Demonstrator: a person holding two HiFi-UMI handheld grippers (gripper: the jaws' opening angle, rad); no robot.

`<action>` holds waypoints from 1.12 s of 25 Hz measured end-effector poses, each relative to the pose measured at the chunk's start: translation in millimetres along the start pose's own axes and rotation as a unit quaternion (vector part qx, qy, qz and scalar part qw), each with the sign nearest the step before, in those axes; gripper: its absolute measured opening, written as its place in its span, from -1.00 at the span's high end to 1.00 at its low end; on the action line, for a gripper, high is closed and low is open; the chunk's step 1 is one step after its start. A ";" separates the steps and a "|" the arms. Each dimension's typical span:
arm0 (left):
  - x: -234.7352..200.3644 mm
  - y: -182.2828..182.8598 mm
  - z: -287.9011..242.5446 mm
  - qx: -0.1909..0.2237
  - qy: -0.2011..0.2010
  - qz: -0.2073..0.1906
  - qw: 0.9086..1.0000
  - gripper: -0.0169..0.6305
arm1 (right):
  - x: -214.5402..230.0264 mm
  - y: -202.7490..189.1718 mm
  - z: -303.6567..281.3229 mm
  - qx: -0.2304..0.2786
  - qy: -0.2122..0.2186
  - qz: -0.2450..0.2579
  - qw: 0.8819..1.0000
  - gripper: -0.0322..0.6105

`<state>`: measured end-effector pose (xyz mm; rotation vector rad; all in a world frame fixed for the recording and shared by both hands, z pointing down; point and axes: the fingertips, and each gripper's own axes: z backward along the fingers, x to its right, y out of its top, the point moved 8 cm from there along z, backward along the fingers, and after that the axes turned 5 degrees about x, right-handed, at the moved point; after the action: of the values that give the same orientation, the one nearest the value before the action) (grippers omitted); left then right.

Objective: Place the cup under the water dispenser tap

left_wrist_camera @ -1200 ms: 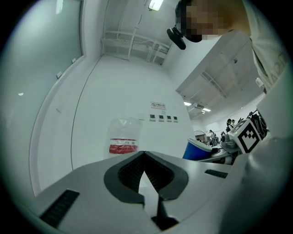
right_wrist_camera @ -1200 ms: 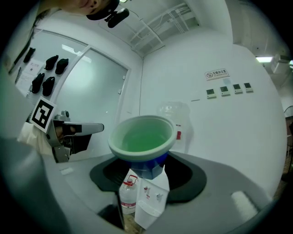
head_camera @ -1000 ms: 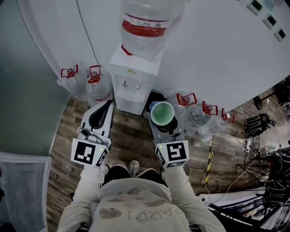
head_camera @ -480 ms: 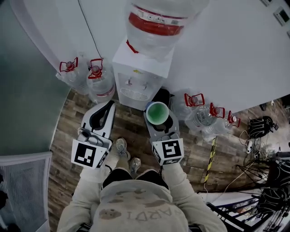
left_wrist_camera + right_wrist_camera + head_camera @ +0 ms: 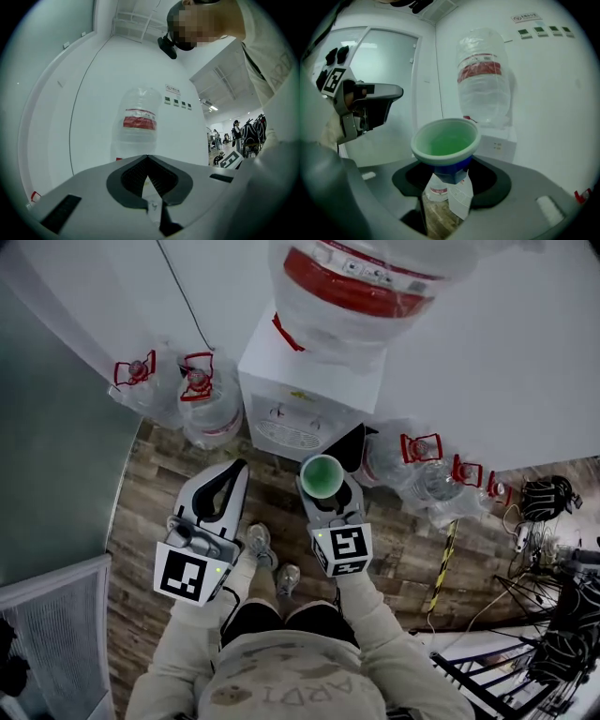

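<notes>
The white water dispenser (image 5: 305, 395) stands against the wall with a big clear bottle (image 5: 375, 287) upside down on top; its taps (image 5: 286, 413) sit in a recess on the front. My right gripper (image 5: 323, 486) is shut on a cup (image 5: 322, 474), green inside with a blue base, held upright just in front of the dispenser's right side. In the right gripper view the cup (image 5: 446, 140) sits between the jaws of the right gripper (image 5: 450, 174), with the dispenser (image 5: 499, 143) behind it. My left gripper (image 5: 234, 472) is shut and holds nothing, left of the cup; from the left gripper (image 5: 148, 161) the bottle (image 5: 137, 124) shows ahead.
Spare water jugs with red caps stand left (image 5: 197, 395) and right (image 5: 422, 465) of the dispenser. A yellow-black bar (image 5: 442, 563) and tangled cables (image 5: 553, 512) lie at the right on the wooden floor (image 5: 159, 493). A glass partition (image 5: 47, 427) runs along the left.
Both grippers have come lower and nearer to the dispenser, which now fills more of the head view. The cup has stayed in the right gripper.
</notes>
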<state>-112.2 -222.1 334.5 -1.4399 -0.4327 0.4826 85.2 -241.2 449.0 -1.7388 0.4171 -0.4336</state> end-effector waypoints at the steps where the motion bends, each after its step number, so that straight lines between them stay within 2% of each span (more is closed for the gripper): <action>1: -3.9 -7.2 -2.2 -0.003 0.001 0.007 1.000 0.93 | 1.0 -10.1 -6.8 -0.008 -0.001 -0.002 1.000 0.15; 5: -13.3 -34.1 -10.3 -0.034 0.005 0.031 0.999 0.93 | 6.2 -47.3 -27.0 -0.037 -0.008 -0.003 0.999 0.15; 14: -52.4 -114.2 -29.4 -0.063 -0.012 0.057 0.996 0.93 | 16.8 -139.3 -96.3 -0.091 -0.024 -0.004 0.996 0.15; 28: -69.1 -194.9 -32.0 -0.076 -0.017 0.059 0.995 0.93 | 50.5 -248.8 -159.9 -0.125 -0.051 -0.010 0.991 0.15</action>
<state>-141.2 -300.3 526.5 -1.6130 -0.4193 0.5797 59.7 -351.2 727.0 -2.0007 0.3936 -0.3145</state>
